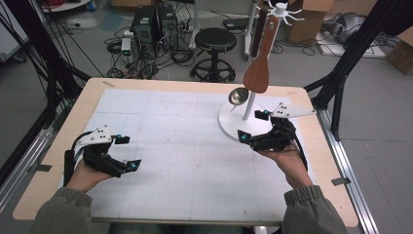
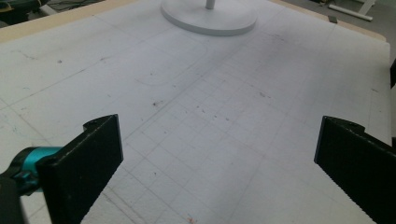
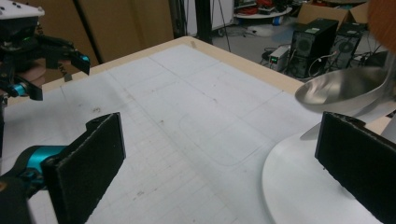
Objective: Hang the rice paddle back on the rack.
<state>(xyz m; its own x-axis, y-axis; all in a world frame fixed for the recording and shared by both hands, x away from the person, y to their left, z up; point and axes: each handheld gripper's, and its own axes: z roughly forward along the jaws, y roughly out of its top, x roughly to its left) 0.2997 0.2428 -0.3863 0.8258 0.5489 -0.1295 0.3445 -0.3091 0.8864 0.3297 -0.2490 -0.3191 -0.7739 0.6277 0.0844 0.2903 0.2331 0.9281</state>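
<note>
The right gripper (image 1: 253,125), a black two-jaw tool with teal fittings and a grey three-cornered plate on top, stood with its jaws wide apart and nothing between them, its pads bare in the right gripper view. It hovered at the near edge of the round white base (image 1: 234,124) of the utensil stand, its tips over that disc. Just beyond it a shiny steel ladle (image 1: 238,96) hung low beside the stand's white pole (image 1: 250,105), its bowl close above the base and clear of the jaws; in the right gripper view the bowl (image 3: 343,93) sat just above the far jaw without touching it. A brown wooden spatula (image 1: 258,68) hung from the stand's white hooked top (image 1: 281,9), its blade above the ladle. The left gripper (image 1: 125,152), built alike, was held well apart on the other side, low over the white gridded mat (image 1: 185,161), jaws also spread with only bare mat between them. The mat covered most of the pale wooden table (image 1: 90,85). Past the table stood a black round stool (image 1: 215,41) and black computer towers (image 1: 153,24) among cables on the grey floor.
</note>
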